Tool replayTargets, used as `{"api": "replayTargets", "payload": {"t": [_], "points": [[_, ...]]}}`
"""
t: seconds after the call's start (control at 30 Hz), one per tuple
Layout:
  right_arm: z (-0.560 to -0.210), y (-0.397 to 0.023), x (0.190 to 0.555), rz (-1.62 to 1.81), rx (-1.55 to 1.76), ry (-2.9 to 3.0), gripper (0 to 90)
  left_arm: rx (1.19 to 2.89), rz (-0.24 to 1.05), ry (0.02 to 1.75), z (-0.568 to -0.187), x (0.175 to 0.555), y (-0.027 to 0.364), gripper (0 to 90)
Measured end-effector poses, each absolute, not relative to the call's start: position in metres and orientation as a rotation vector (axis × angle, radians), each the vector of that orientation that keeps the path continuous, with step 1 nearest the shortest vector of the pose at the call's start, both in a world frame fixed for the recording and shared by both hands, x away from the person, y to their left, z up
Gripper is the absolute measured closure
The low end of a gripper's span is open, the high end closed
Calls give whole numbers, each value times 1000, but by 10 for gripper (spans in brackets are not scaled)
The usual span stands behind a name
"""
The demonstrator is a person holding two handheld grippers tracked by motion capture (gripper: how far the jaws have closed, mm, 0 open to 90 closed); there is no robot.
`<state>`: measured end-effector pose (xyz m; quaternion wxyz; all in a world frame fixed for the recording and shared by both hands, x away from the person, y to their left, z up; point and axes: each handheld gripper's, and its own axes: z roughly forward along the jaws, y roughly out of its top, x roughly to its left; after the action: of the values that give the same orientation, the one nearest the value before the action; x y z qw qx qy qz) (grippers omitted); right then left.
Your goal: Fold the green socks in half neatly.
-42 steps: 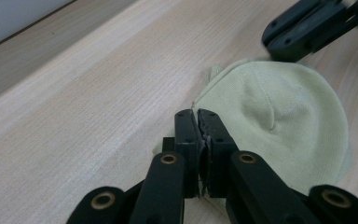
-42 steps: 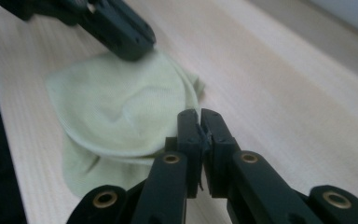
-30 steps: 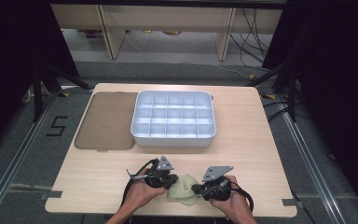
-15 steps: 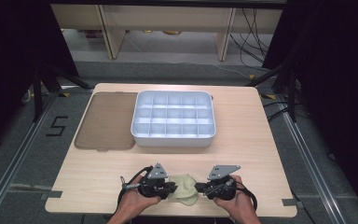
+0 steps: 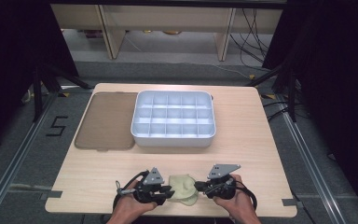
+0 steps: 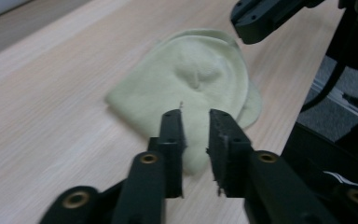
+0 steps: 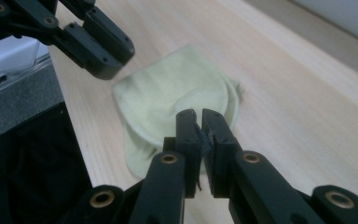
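While its jaws have just been opening, the left claw [image 6: 196, 121] stands with a clear gap between its black fingers, over the near edge of a pale green cloth [image 6: 196, 79], and nothing is pinched between them. In the high view this left claw [image 5: 168, 193] sits just beside the cloth's [image 5: 182, 186] left side, held in the person's left hand [image 5: 130, 207]. The right claw [image 7: 199, 122] has its jaws drawn almost together, and a thin fold of the cloth's [image 7: 168, 98] edge appears caught between them, though the pinch itself is hard to make out. From above, the right claw [image 5: 200, 188] touches the cloth's right side, held by the right hand [image 5: 235, 203]. The cloth lies crumpled and flat on the wooden worktop [image 5: 261, 154] near its front edge, between the two claws. Farther back stands a white divided tray [image 5: 173, 119], well apart from the cloth, with a brown lid [image 5: 105, 121] lying flat just beside it on the left.
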<state>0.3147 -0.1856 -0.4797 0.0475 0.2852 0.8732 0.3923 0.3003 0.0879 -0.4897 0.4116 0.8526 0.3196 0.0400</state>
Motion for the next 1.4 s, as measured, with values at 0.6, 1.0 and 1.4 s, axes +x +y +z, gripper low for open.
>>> {"api": "replayTargets", "payload": {"t": [0.6, 1.0, 1.4], "points": [[-486, -164, 325, 1152, 827, 2698, 861, 2112, 44, 938, -497, 304, 93, 479], [-496, -162, 323, 1087, 858, 2719, 867, 2123, 45, 956, -496, 307, 101, 459], [-499, -159, 317, 1114, 916, 2720, 853, 2095, -20, 985, -496, 308, 99, 445]]}}
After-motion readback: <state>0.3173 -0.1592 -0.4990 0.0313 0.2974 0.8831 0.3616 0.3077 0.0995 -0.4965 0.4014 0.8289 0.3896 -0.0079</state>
